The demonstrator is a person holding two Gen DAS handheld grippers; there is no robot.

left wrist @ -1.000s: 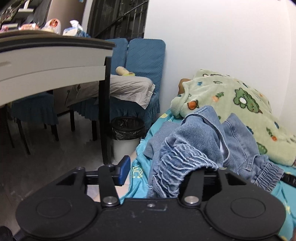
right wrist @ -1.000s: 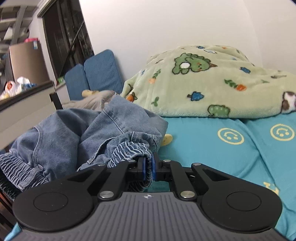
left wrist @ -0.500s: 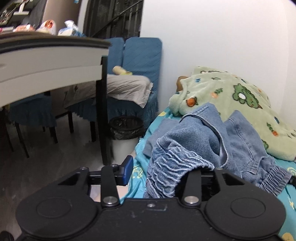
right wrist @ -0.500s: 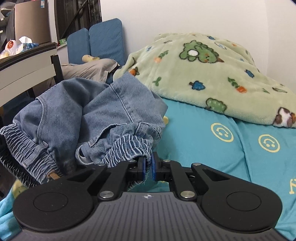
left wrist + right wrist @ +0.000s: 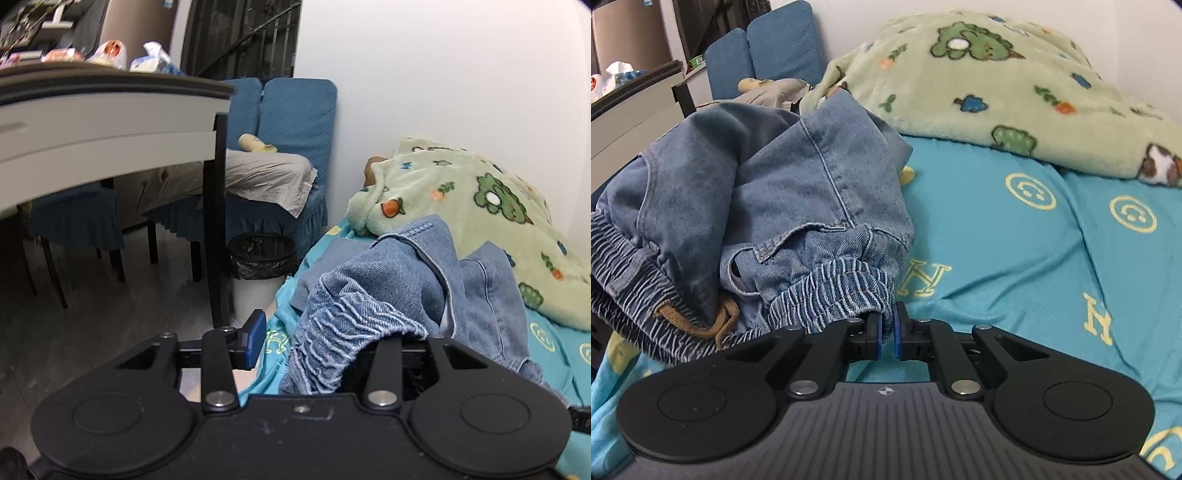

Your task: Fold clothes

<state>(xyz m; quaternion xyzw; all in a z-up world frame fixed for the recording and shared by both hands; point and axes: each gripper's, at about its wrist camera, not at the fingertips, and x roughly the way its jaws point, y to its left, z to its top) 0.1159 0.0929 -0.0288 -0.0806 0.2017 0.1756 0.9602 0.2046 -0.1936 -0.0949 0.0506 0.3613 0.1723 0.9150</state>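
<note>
Right wrist view: the right gripper has its blue pads clamped on the gathered elastic waistband of the denim trousers, which lie bunched on the turquoise smiley-print sheet, near a green cartoon-print fleece blanket. In the left wrist view, the left gripper stands partly apart; its left blue pad is clear of the cloth, the waistband drapes over the hidden right finger, so a grip cannot be told. A lined waste bin stands beside the bed.

Left gripper jaws stand apart — jeans waistband draped between.
</note>
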